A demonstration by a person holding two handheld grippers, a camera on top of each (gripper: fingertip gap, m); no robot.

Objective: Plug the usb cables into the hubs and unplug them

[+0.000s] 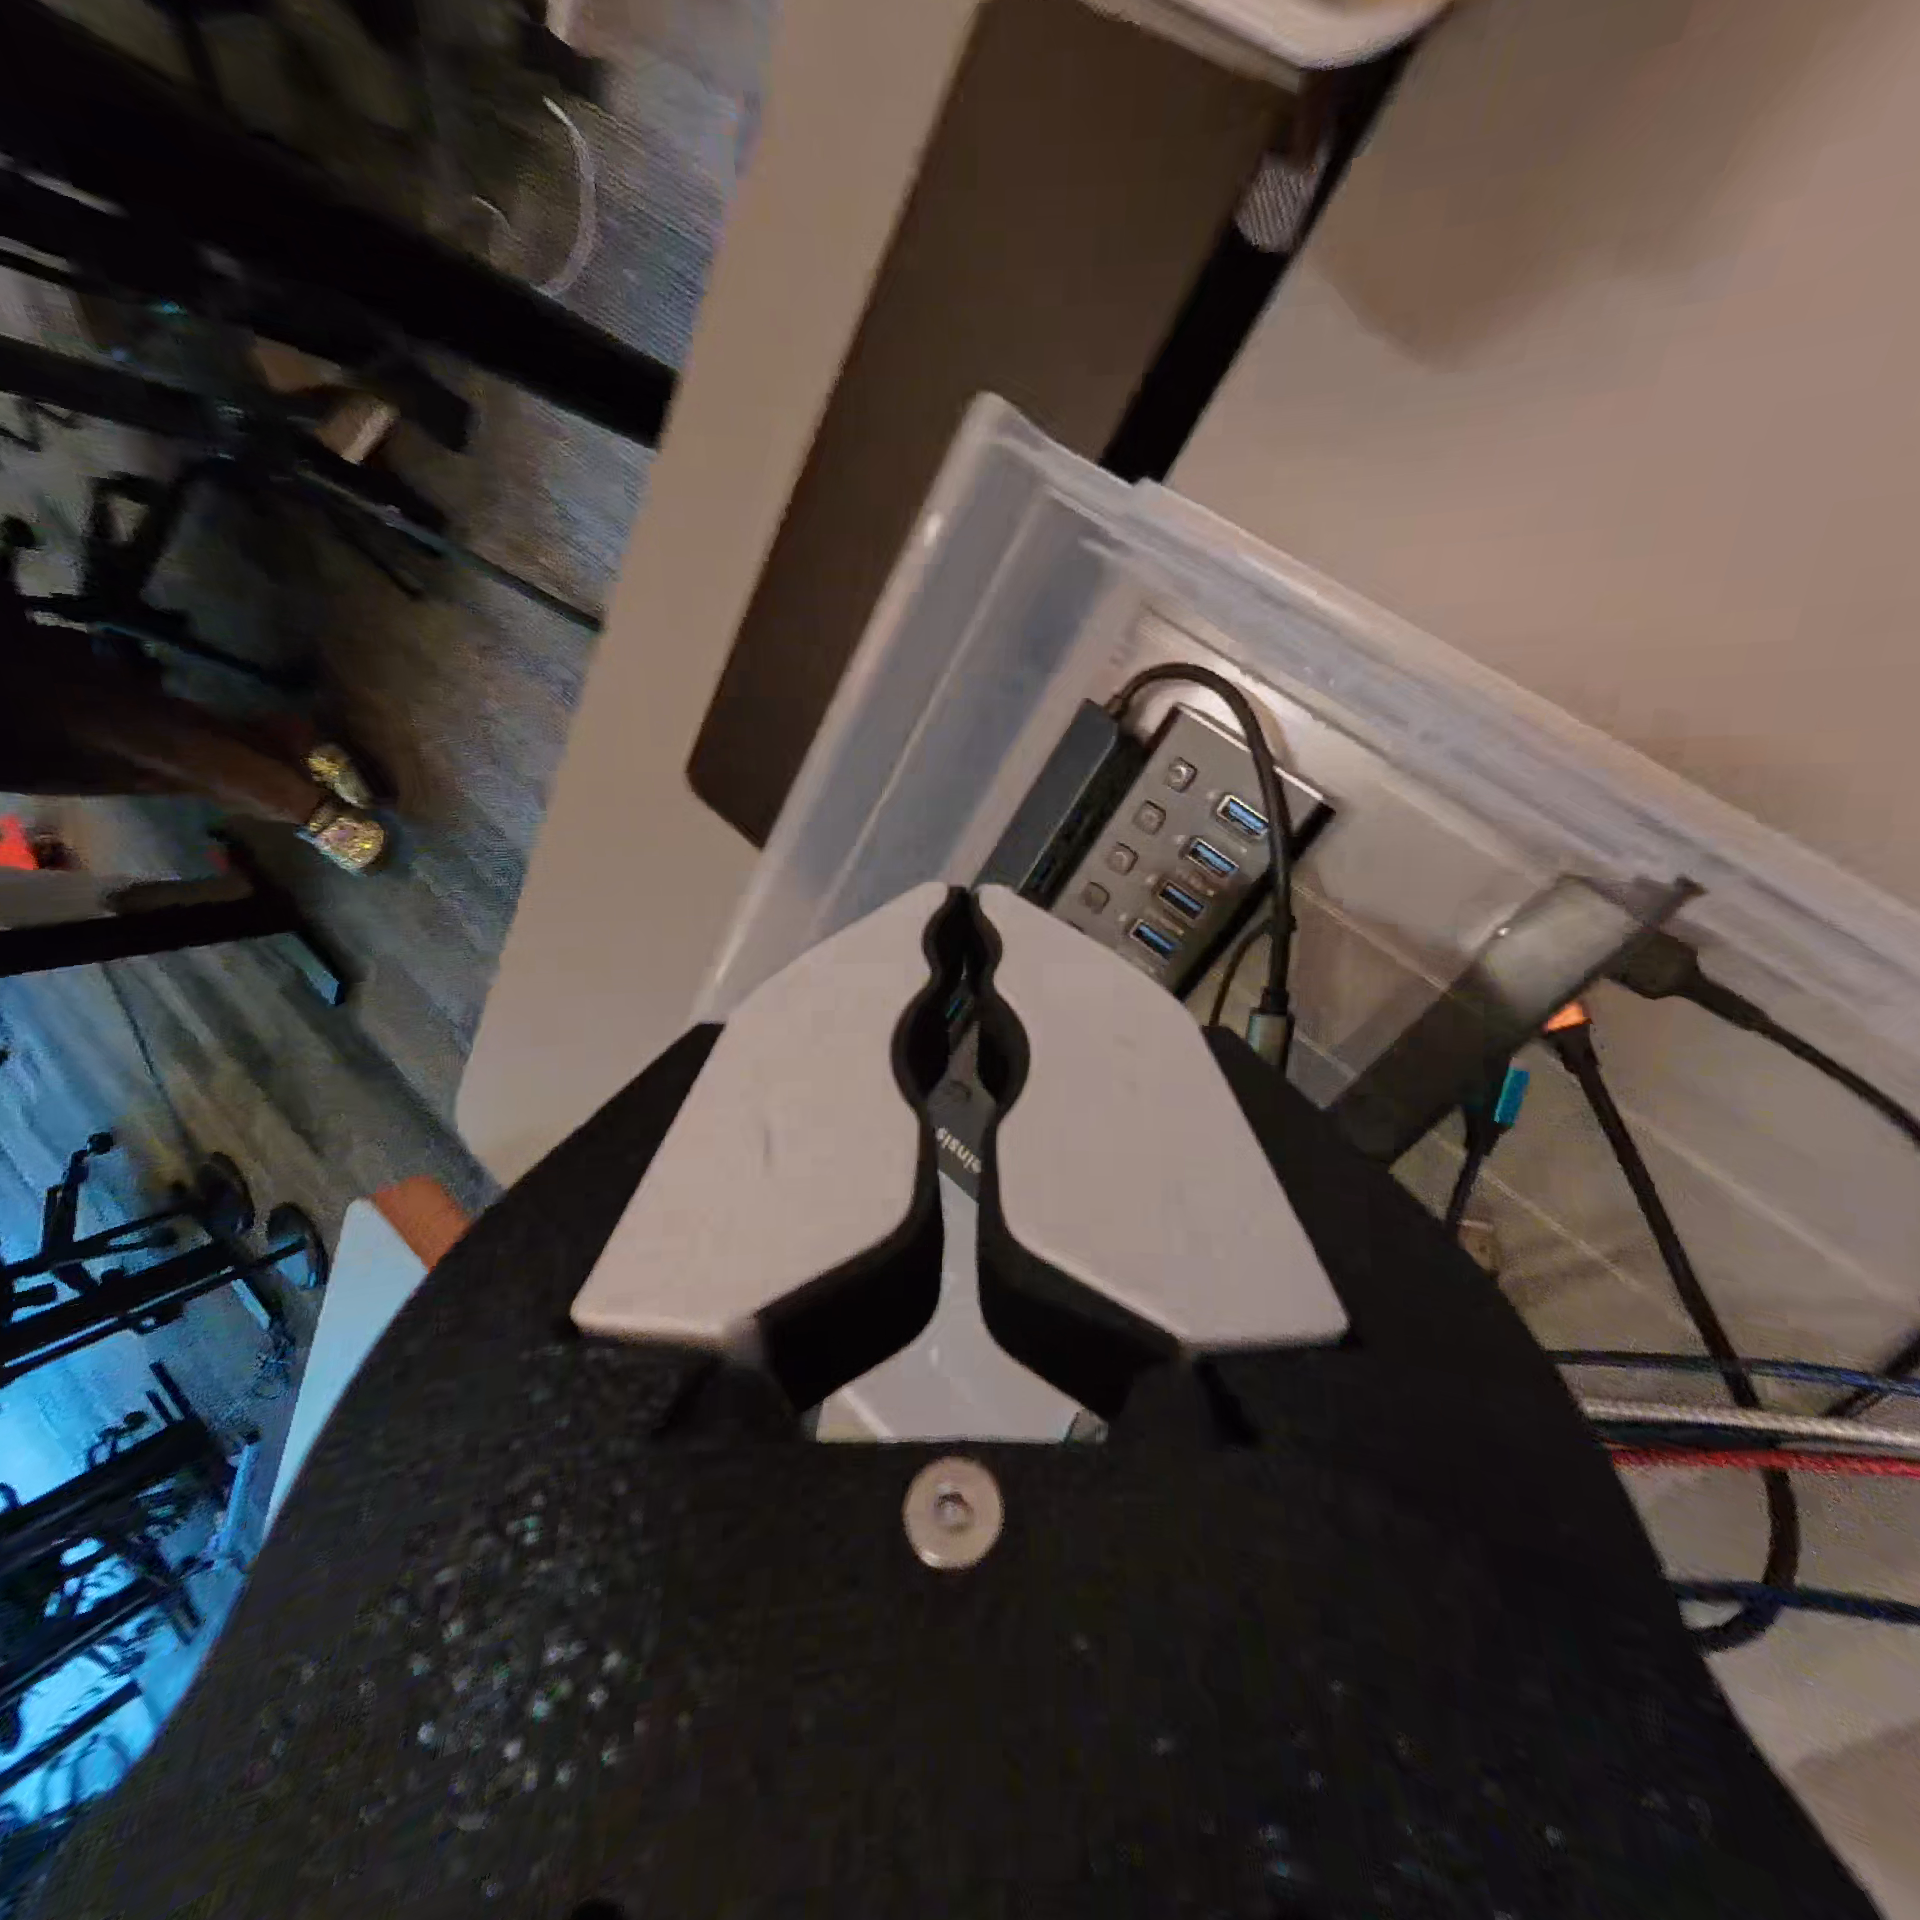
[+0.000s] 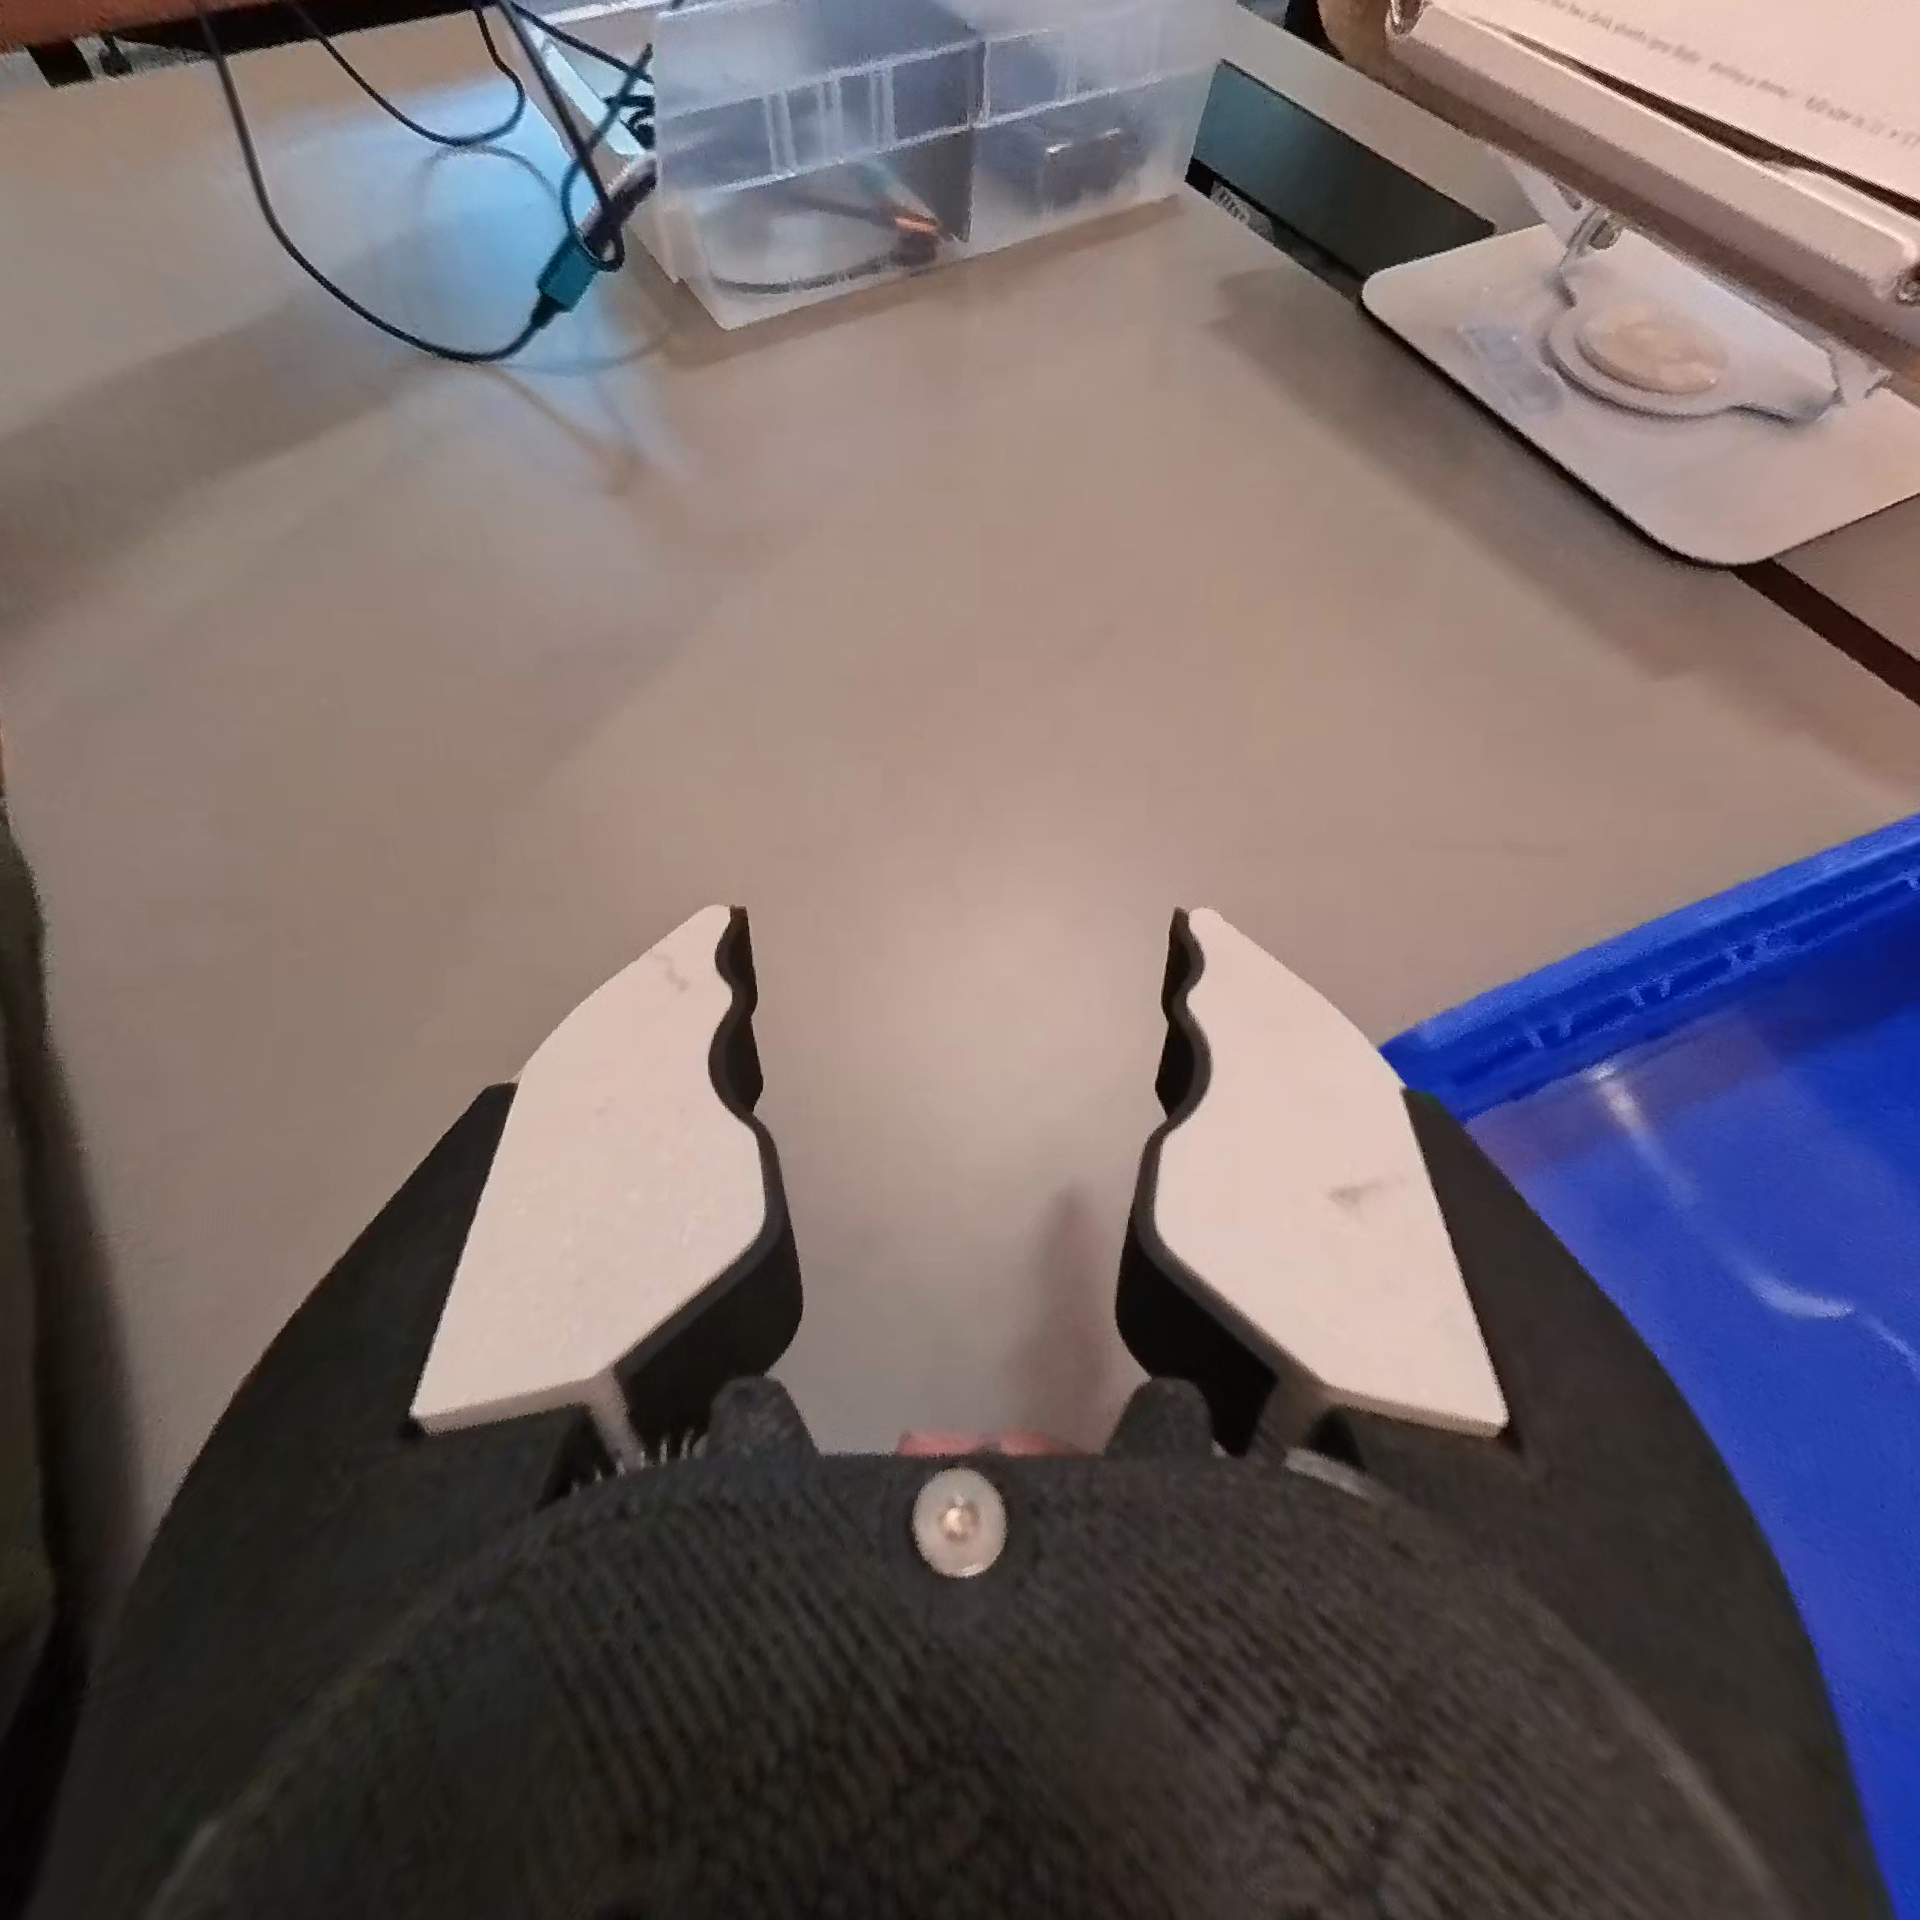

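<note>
Grey hub (image 1: 1169, 862): seated in clear bin (image 1: 935, 623), just ahead of jaws.
Left gripper (image 1: 961, 935): jaws nearly closed, hub end seemingly pinched.
Right gripper (image 2: 961, 925): spread wide, nothing held.
Risk: hub may be dragged, ports missed.

Hub (image 1: 1164, 862) lower end hidden behind closed left jaws, blue bin (image 2: 1704, 1226) cropped at right edge, floor clutter (image 1: 187, 520) blurred

My left gripper (image 1: 961, 914) has pale grey fingers on speckled black; my right gripper (image 2: 961, 925) matches. The hub (image 1: 1169, 842) is dark grey with blue ports. Cables (image 1: 1766, 1444) run black, blue, grey and red. The bin (image 2: 1714, 1195) is bright blue, the table (image 2: 935, 623) beige, the box (image 2: 914, 156) frosted clear
</note>
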